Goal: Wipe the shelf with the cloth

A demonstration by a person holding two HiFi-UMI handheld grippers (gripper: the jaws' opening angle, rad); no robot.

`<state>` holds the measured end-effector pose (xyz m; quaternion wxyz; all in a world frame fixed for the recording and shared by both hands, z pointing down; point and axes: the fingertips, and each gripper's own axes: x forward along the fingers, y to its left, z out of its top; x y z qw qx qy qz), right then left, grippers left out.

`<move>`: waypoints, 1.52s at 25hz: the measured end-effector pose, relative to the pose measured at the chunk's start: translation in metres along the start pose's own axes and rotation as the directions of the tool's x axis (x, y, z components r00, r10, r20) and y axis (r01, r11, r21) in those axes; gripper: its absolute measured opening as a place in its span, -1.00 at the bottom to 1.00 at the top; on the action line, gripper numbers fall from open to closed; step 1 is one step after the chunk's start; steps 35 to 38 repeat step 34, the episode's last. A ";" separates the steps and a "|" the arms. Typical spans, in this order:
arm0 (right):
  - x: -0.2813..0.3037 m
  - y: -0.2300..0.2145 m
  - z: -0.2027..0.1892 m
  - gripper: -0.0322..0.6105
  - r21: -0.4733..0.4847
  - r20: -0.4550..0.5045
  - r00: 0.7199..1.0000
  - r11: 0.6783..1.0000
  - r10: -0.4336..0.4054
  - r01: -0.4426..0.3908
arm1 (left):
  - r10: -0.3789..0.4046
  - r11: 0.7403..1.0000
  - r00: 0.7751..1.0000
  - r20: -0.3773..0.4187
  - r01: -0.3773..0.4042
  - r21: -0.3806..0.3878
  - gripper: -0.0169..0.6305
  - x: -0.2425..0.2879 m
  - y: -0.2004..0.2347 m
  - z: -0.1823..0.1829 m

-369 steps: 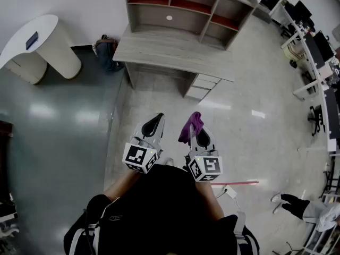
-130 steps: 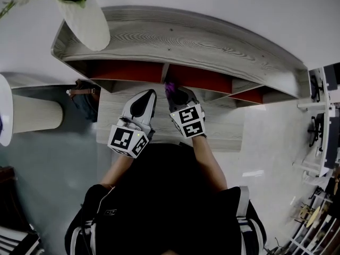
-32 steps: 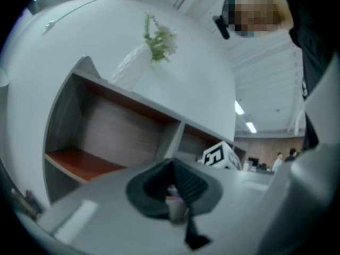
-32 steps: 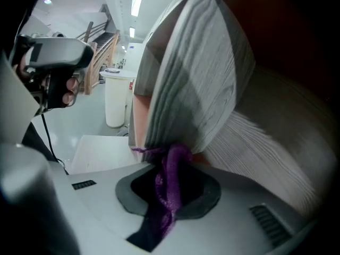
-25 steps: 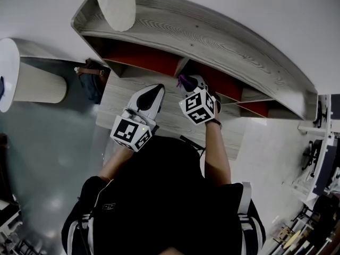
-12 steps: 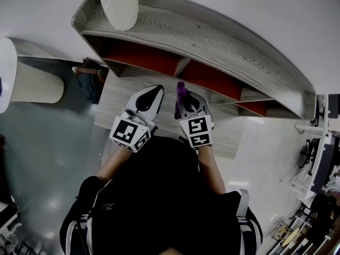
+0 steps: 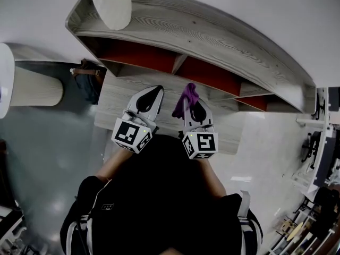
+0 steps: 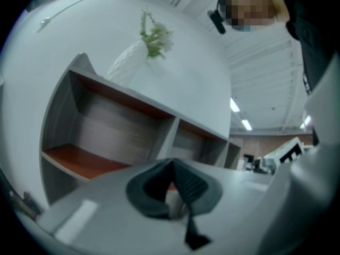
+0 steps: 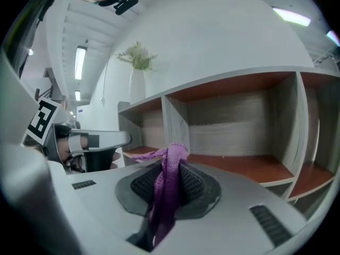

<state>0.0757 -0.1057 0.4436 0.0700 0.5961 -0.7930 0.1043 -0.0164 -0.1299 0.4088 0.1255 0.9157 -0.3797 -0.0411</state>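
Note:
A grey wooden shelf (image 7: 212, 39) with red-floored cubbies (image 7: 139, 56) stands against the white wall above a grey desk top (image 7: 114, 97). My right gripper (image 7: 187, 101) is shut on a purple cloth (image 7: 186, 96), held over the desk just in front of the middle cubby (image 9: 239, 163). The cloth (image 9: 169, 187) hangs pinched between the dark pads (image 9: 193, 187). My left gripper (image 7: 151, 94) is beside it to the left, shut with nothing in it, and its pads (image 8: 194, 185) meet in front of the left cubby (image 8: 85, 161).
A white vase (image 7: 110, 3) with green stems (image 8: 154, 36) stands on the shelf's top at its left end. A white rounded stand (image 7: 21, 86) and a brown bag (image 7: 85, 70) are on the floor at the left. Office desks (image 7: 319, 153) lie to the right.
My right gripper has drawn back out of the middle cubby, toward me and a little down, with the cloth still in it. The left gripper has hardly moved.

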 end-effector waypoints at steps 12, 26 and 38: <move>-0.001 -0.006 0.008 -0.75 -0.012 0.013 0.999 0.999 -0.035 0.035 | -0.020 1.000 1.000 -0.001 0.020 0.017 -0.93 0.004 -0.003 0.003; 0.003 -0.015 0.008 -0.75 -0.016 0.009 0.999 0.999 -0.048 0.048 | -0.018 1.000 1.000 -0.013 0.019 0.025 -0.93 0.010 -0.002 0.000; 0.002 -0.018 0.005 -0.74 -0.005 -0.005 0.999 0.999 -0.048 0.048 | -0.032 0.999 0.999 -0.014 0.032 0.025 -0.93 0.015 -0.008 -0.001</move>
